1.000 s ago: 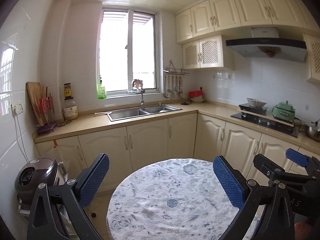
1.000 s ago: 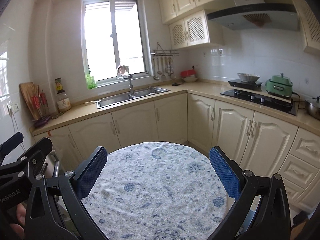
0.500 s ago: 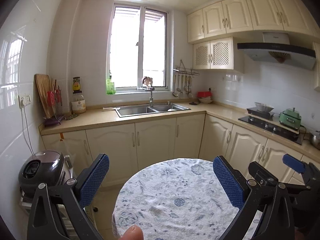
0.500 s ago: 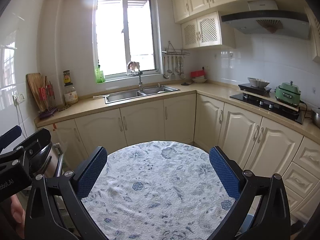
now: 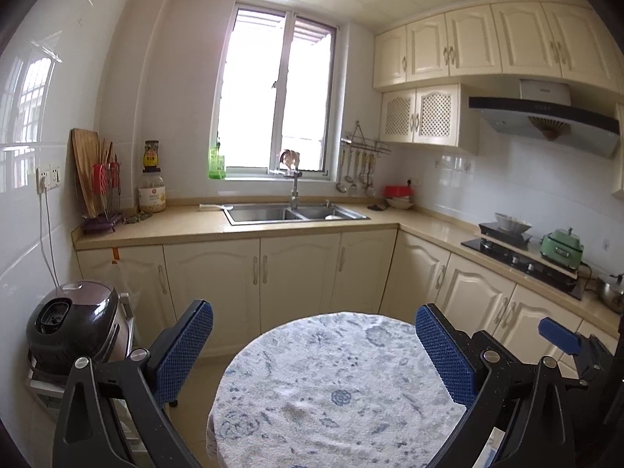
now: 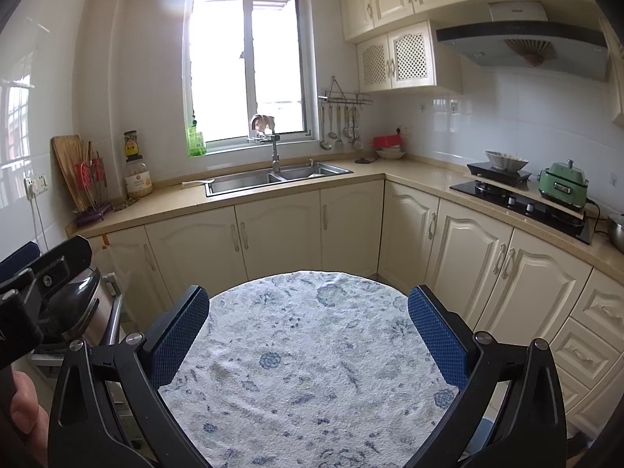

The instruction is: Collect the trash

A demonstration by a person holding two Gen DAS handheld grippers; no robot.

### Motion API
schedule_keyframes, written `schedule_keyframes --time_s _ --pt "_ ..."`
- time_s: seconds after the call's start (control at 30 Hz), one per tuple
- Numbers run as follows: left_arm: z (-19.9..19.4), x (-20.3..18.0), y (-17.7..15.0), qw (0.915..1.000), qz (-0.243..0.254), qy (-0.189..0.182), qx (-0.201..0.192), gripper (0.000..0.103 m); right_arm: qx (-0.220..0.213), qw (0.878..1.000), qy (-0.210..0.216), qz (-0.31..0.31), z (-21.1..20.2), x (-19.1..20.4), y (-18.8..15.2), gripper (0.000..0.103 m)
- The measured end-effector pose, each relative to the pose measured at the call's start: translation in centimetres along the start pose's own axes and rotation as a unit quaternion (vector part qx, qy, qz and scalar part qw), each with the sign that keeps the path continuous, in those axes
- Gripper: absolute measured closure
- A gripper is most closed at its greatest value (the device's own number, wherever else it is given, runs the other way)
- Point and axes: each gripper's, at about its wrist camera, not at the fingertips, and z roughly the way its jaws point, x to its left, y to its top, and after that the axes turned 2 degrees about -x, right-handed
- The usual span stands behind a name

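Nearest, the left gripper [image 5: 314, 349] is held with its blue-padded fingers [image 5: 183, 345] spread wide apart, nothing between them. The right gripper [image 6: 308, 333] is likewise spread wide and holds nothing; part of it is seen at the right edge of the left wrist view, and part of the left gripper at the left edge of the right wrist view. Both are held above a round table [image 5: 335, 397] covered with a white cloth printed with blue flowers. No trash can be made out on the cloth or anywhere else in either view.

Just left of the table, a dark rice cooker [image 5: 72, 321] is set on a low metal rack. Beyond the table, cream base cabinets [image 5: 249, 273] run under a beige L-shaped countertop [image 5: 187, 224]. On the counter's left end a wooden cutting board [image 5: 84, 167] is leaned against the tiled wall, with a jar [image 5: 152, 193] beside it. A double steel sink [image 5: 294, 212] with its faucet is set below the window [image 5: 279, 105], and a green bottle [image 5: 216, 163] stands on the sill. To the right, ladles are hung from a wall rack [image 5: 360, 165]. Along the right counter a gas hob [image 5: 522, 259] is seen, with a green pot [image 5: 561, 245] on a board over it, under the range hood [image 5: 546, 123]. Cream wall cabinets [image 5: 468, 46] are mounted above.
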Motion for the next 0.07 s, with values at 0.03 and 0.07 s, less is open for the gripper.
schedule_keyframes --time_s 0.03,0.07 --pt "-0.05 -0.28 -0.12 1.0000 0.003 0.001 -0.002 0.001 0.001 1.000 0.000 0.000 0.04 -0.01 0.01 0.000" --pt "-0.03 -0.49 -0.23 1.0000 0.006 0.001 -0.002 0.001 0.001 1.000 0.000 0.000 0.08 -0.07 -0.01 0.000"
